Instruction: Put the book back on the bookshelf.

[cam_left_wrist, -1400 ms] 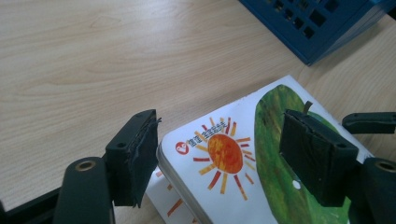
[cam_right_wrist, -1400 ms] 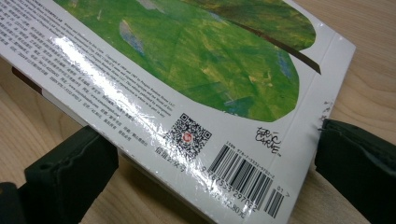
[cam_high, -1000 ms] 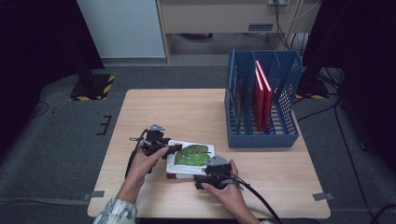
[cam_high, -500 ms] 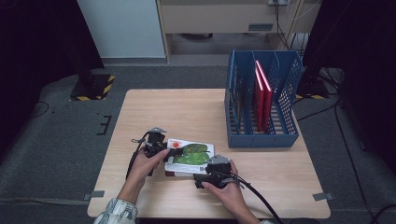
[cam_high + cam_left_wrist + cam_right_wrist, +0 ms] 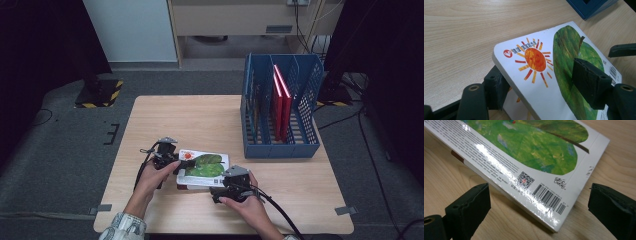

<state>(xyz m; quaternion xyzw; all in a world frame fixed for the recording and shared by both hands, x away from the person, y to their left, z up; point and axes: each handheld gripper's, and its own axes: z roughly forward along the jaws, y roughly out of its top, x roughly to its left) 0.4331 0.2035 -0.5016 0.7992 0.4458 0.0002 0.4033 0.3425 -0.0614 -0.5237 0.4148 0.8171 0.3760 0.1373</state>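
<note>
One book (image 5: 554,75) corner clamped in left tool (image 5: 544,82), facing gaping right tool (image 5: 539,215).

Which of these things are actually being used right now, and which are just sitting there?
In use:
- picture book, one end lifted off the table
- left gripper, clamped on the book's cover
- right gripper, open at the book's barcode corner

Just sitting there:
- blue file rack
- red books standing in it

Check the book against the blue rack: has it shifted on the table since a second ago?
No. The book lies as before, equally far from the blue rack, and the left gripper remains clamped on its edge.
</note>
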